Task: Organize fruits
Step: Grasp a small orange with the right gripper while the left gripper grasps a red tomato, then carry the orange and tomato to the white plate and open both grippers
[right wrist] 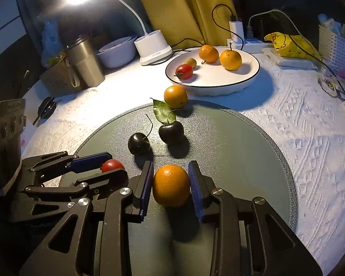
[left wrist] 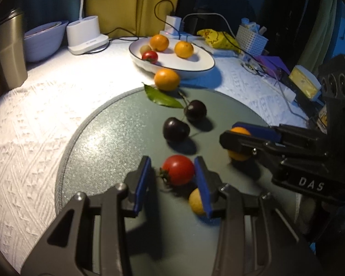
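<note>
Right gripper point(right wrist: 171, 185): pads clamped on a small orange point(right wrist: 171, 185), at 6 o'clock on the grey round mat point(right wrist: 253, 151).
Left gripper point(left wrist: 173, 179): jaws apart around a cherry tomato point(left wrist: 178, 169); a gap shows on the left pad's side, contact on the right pad's side cannot be told.
Yellow fruit point(left wrist: 195, 202): on the mat, just behind the left gripper's right finger.
Two dark cherries point(right wrist: 139, 143): mat centre, stems up.
Leafed orange point(right wrist: 175, 96): mat edge at 12 o'clock, beside the plate.
White plate point(right wrist: 246, 78): beyond the mat at 12 o'clock, holding two oranges, a tomato and a small pale fruit.
Desk lamp base point(right wrist: 153, 47): at 11 o'clock, past the plate.
</note>
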